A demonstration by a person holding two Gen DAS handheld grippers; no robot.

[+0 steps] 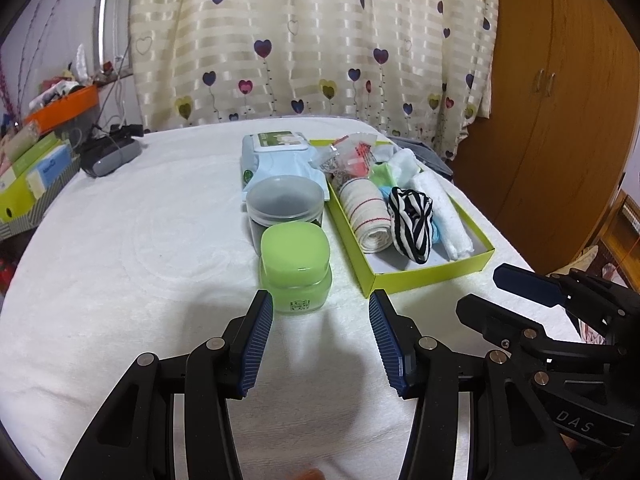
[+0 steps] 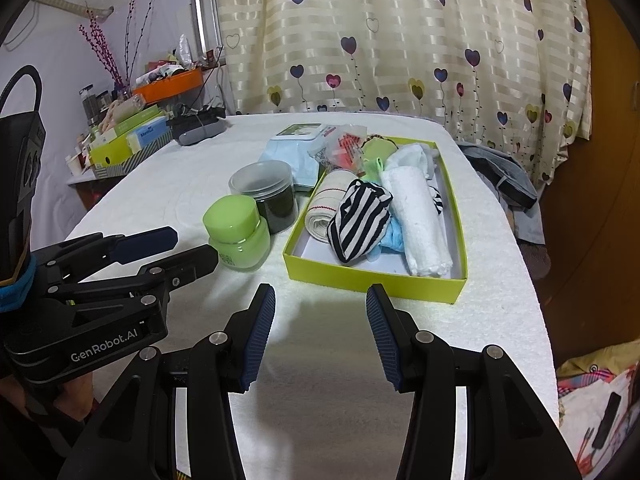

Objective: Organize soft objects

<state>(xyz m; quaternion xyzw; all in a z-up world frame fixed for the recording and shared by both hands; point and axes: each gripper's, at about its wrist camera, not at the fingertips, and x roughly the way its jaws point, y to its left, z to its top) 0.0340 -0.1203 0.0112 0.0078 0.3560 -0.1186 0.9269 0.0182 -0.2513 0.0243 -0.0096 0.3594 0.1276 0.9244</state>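
A lime-green open box lies on the white-covered table and holds rolled soft things: a red-striped cream towel, a black-and-white striped cloth, a white towel and blue and green cloths. My left gripper is open and empty, just short of a green-lidded jar. My right gripper is open and empty too, a little before the box's near wall.
Behind the green jar stands a dark jar with a clear lid, then a wet-wipes pack. Plastic packets lie at the box's far end. Cluttered boxes crowd the left; a curtain and a wooden wardrobe stand behind.
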